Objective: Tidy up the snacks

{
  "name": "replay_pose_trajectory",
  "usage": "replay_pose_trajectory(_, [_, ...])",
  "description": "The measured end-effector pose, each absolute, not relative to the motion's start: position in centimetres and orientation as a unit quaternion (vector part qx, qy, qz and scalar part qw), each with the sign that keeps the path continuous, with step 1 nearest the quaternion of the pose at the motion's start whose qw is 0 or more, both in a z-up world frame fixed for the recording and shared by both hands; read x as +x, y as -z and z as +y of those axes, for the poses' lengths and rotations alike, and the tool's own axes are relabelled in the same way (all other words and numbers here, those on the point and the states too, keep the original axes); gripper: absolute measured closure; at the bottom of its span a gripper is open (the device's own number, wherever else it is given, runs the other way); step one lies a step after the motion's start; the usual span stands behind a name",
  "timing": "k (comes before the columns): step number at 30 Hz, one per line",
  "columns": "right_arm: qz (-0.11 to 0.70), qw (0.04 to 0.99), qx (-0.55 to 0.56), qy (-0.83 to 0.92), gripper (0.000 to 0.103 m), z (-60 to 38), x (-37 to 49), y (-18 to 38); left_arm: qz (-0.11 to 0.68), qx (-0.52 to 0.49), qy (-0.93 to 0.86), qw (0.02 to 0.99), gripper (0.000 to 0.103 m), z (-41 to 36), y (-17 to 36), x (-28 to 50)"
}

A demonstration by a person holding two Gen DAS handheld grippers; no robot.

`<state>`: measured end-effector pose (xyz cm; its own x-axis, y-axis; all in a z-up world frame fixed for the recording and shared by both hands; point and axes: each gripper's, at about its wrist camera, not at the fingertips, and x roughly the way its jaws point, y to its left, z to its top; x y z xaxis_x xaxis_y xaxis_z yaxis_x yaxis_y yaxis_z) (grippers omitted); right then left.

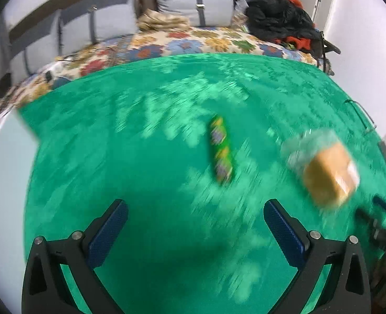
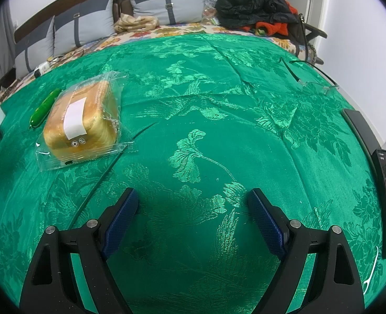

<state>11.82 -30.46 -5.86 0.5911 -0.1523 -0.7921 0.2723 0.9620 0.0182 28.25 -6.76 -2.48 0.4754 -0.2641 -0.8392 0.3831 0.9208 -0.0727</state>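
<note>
Right wrist view shows one golden loaf of sliced bread sealed in a clear plastic wrapper with a white label, lying far left on the bench's green floral brocade cloth, just beside one slim green sausage-shaped snack stick. Behind runs a sofa with grey cushions. Both right tongs and left tongs gape wide, holding nothing.
</note>
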Motion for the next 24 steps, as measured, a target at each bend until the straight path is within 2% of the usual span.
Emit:
replay_pose_trajectory(3, [0.436, 0.889, 0.069, 0.119, 0.014, -30.5, 11.8, 5.9, 0.483, 0.063, 0.186, 0.853, 0.007, -9.0, 2.9, 31.1])
replay_pose_trajectory(6, [0.436, 0.889, 0.069, 0.119, 0.014, -30.5, 11.8, 5.9, 0.505, 0.079, 0.166, 0.843, 0.021, -10.8, 4.4, 33.4])
replay_pose_trajectory(9, [0.436, 0.889, 0.069, 0.119, 0.014, -30.5, 11.8, 5.9, 0.527, 0.09, 0.146, 0.832, 0.044, -11.3, 6.1, 34.8])
replay_pose_trajectory(10, [0.436, 0.889, 0.069, 0.119, 0.014, -30.5, 11.8, 5.9, 0.52, 0.081, 0.148, 0.837, 0.048, -11.4, 6.2, 34.9])
replay_pose_trajectory(12, [0.436, 0.889, 0.069, 0.119, 0.014, -30.5, 11.8, 5.9, 0.515, 0.078, 0.139, 0.843, 0.081, -11.1, 6.1, 35.0])
replay_pose_trajectory(17, [0.436, 0.889, 0.069, 0.119, 0.014, -30.5, 11.8, 5.9, 0.513, 0.042, 0.129, 0.848, 0.081, -8.7, 5.8, 33.5])
replay_pose_trajectory(24, [0.436, 0.889, 0.069, 0.119, 0.013, -30.4, 11.8, 5.9, 0.521, 0.031, 0.14, 0.842, 0.081, -3.3, 5.2, 25.2])
